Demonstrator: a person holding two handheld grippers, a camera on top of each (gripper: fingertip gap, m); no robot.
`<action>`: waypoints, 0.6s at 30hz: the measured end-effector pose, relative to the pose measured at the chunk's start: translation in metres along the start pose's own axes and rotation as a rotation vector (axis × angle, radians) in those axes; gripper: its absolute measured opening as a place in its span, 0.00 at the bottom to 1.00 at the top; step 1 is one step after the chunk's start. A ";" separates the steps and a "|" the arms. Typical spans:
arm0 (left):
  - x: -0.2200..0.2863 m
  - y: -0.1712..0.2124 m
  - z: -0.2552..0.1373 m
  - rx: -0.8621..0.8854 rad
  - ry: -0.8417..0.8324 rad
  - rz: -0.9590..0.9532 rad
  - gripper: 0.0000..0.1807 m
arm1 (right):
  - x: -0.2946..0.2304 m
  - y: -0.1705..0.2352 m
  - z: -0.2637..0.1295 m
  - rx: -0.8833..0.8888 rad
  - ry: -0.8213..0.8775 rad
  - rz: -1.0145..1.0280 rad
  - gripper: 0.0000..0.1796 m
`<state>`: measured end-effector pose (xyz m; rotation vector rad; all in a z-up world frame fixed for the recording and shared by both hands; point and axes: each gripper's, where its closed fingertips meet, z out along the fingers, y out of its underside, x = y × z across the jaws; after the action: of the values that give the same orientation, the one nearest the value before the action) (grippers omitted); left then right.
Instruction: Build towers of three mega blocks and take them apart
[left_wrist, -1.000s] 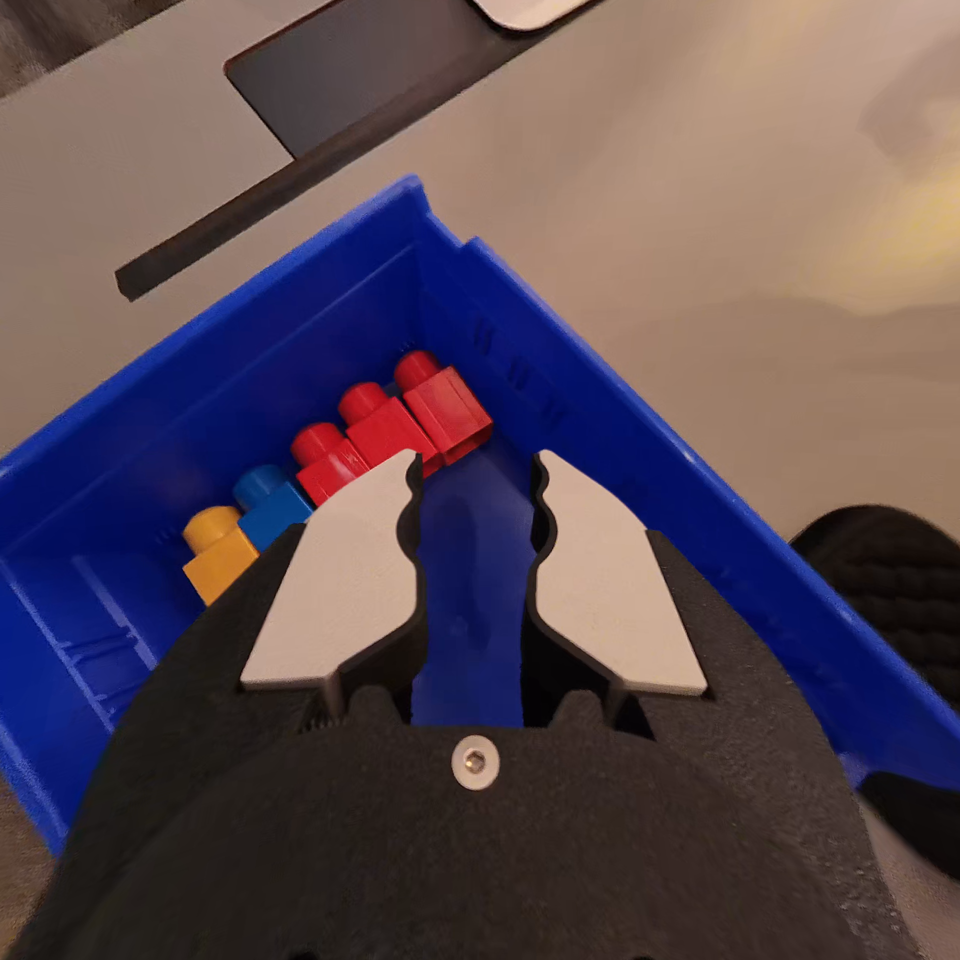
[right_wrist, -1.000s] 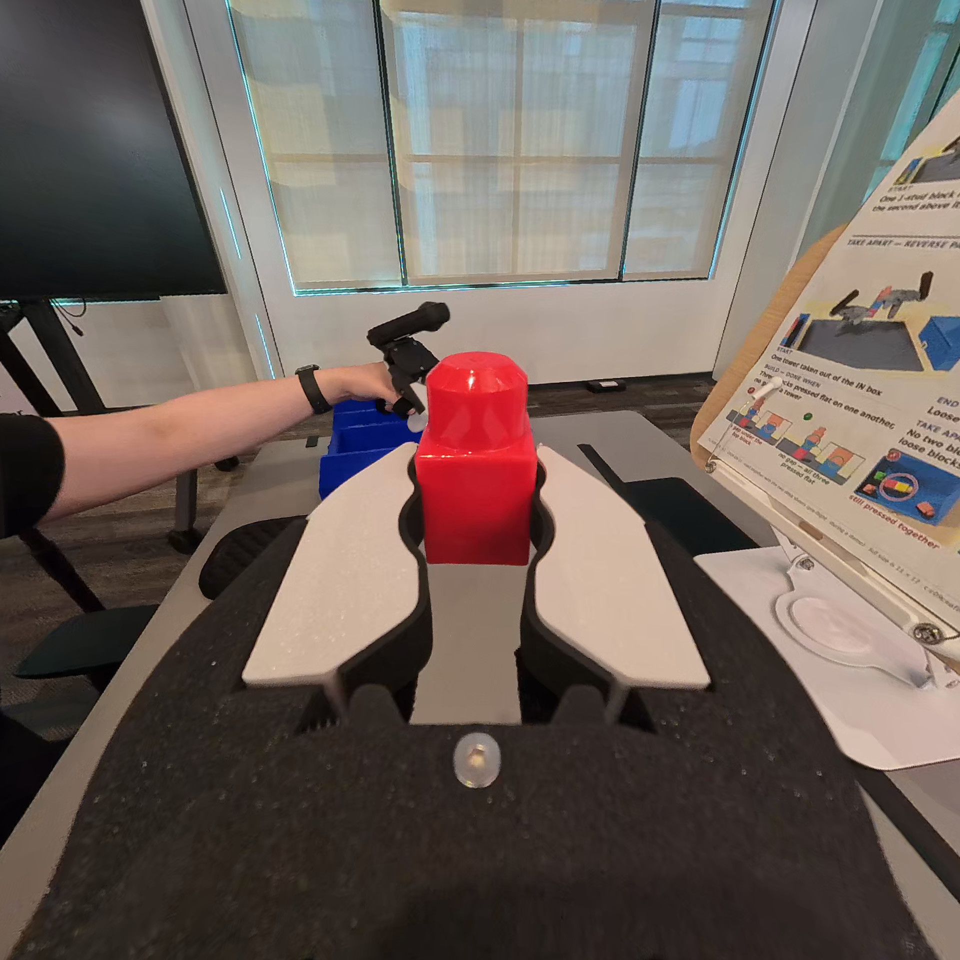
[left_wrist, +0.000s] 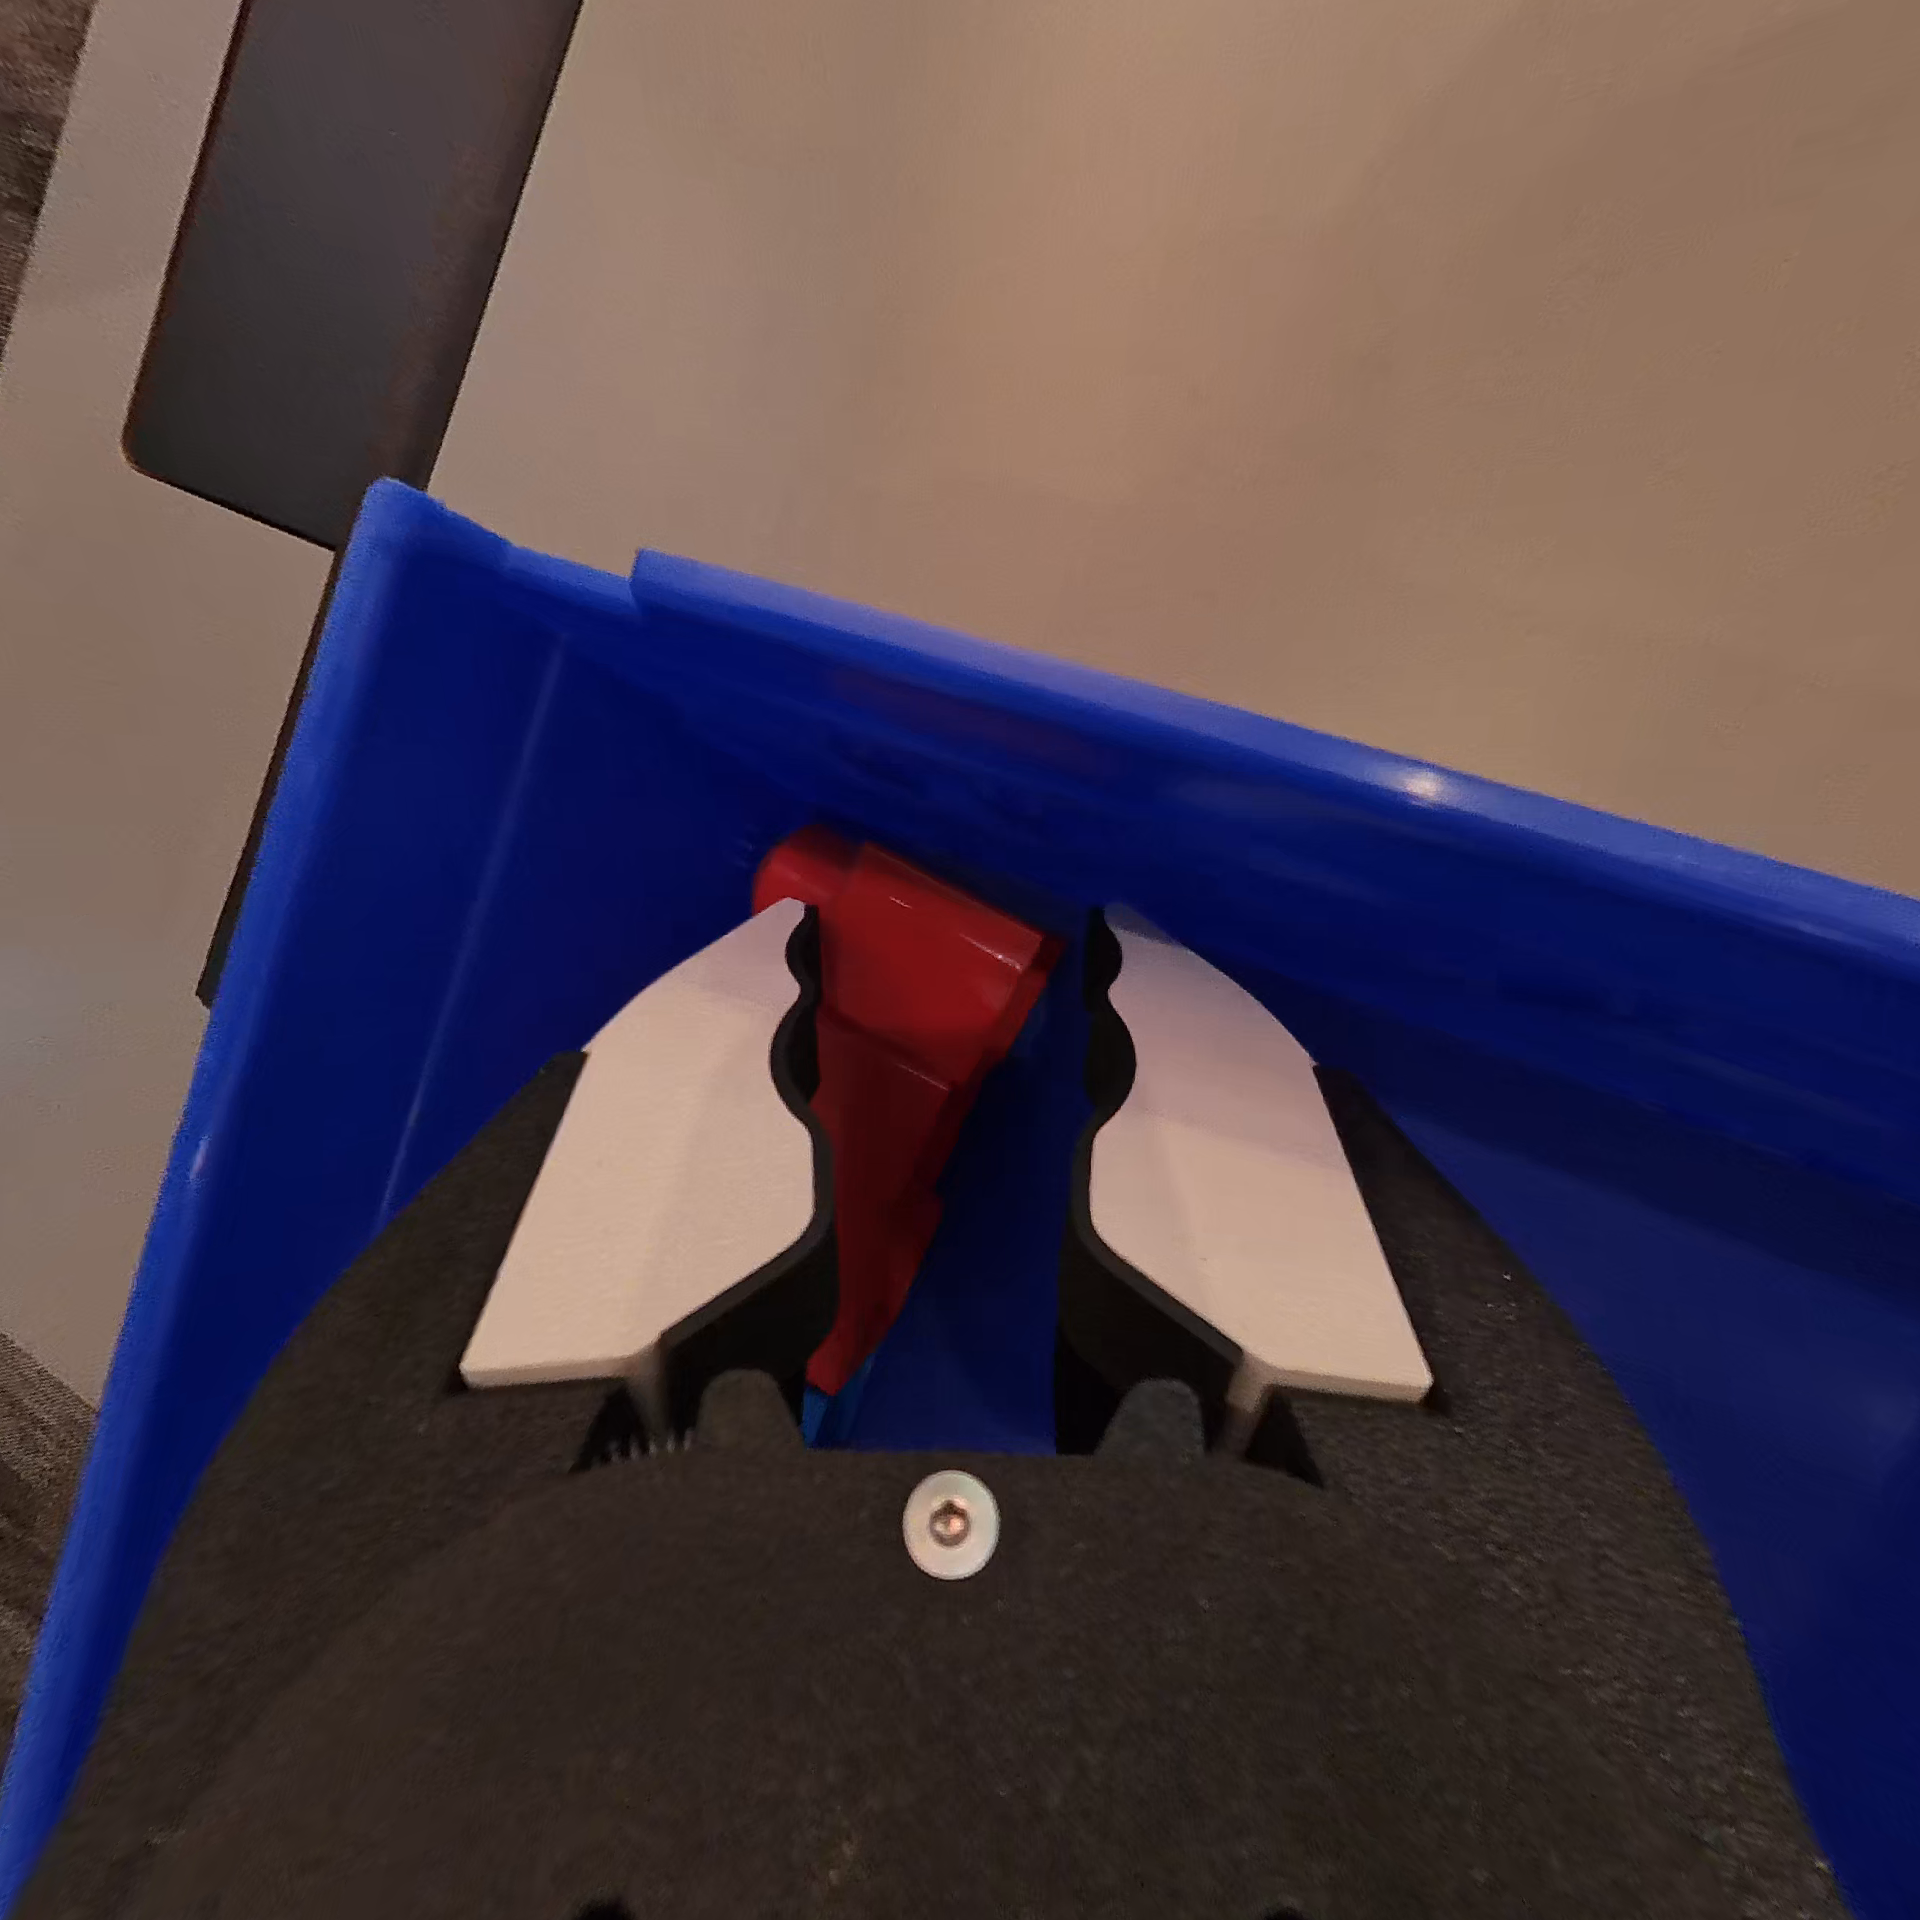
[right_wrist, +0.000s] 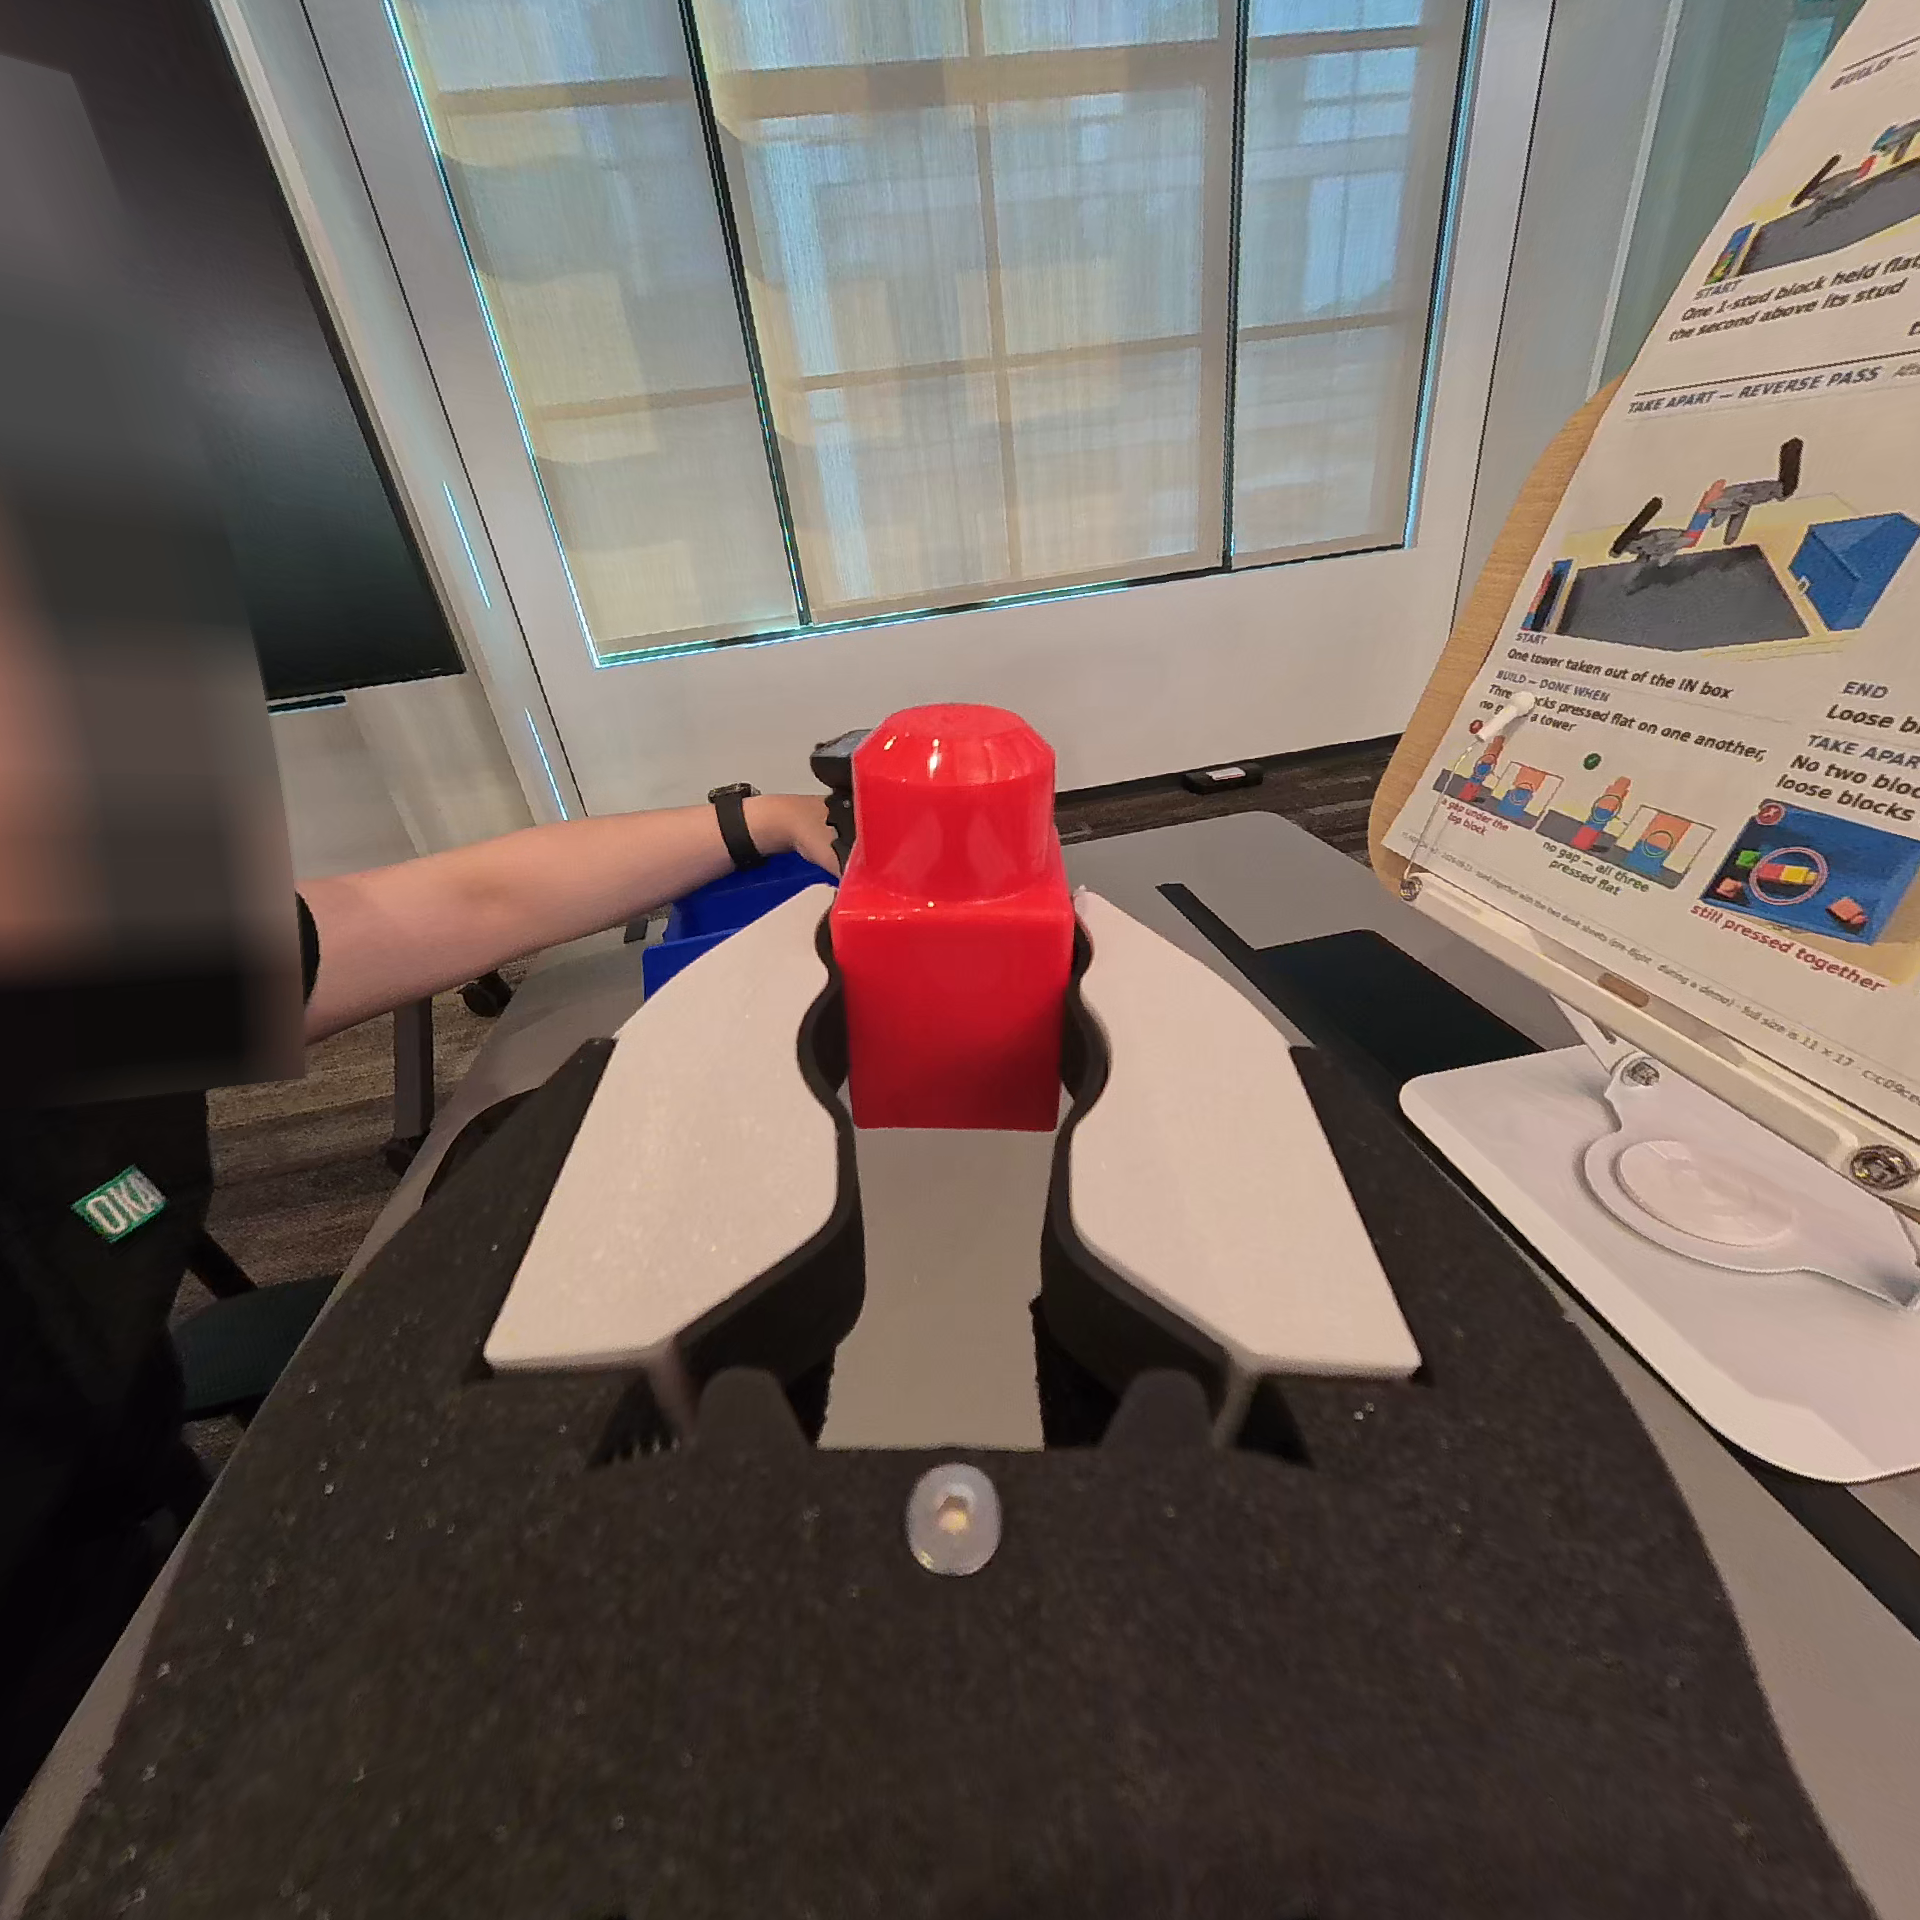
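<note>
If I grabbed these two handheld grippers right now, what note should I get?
Right gripper: shut on a glossy red one-stud plastic block, upright above the grey table.
Left gripper: open, down inside the blue plastic bin, fingers either side of a row of red blocks lying there, not clamped.
Done: one block picked.
Left: grip a second block, press three together, then pull them apart.

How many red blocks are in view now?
4. One red block gripped in the right tool; three more lie in a row in the blue bin, between the left tool's open fingers. Others may be hidden.
</note>
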<state>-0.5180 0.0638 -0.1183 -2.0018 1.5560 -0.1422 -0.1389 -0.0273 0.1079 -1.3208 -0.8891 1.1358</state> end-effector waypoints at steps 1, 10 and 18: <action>0.000 0.001 0.002 -0.006 -0.001 0.004 0.27 | 0.000 0.001 0.000 -0.002 -0.003 0.003 0.20; 0.010 0.002 0.000 -0.010 -0.001 -0.005 0.24 | 0.001 0.001 -0.001 0.006 -0.017 0.013 0.20; 0.051 0.014 -0.021 -0.025 0.028 0.016 0.25 | -0.005 -0.003 -0.001 0.013 -0.045 0.012 0.20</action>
<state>-0.5228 0.0074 -0.1215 -2.0140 1.5982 -0.1459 -0.1389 -0.0319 0.1111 -1.2961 -0.9057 1.1830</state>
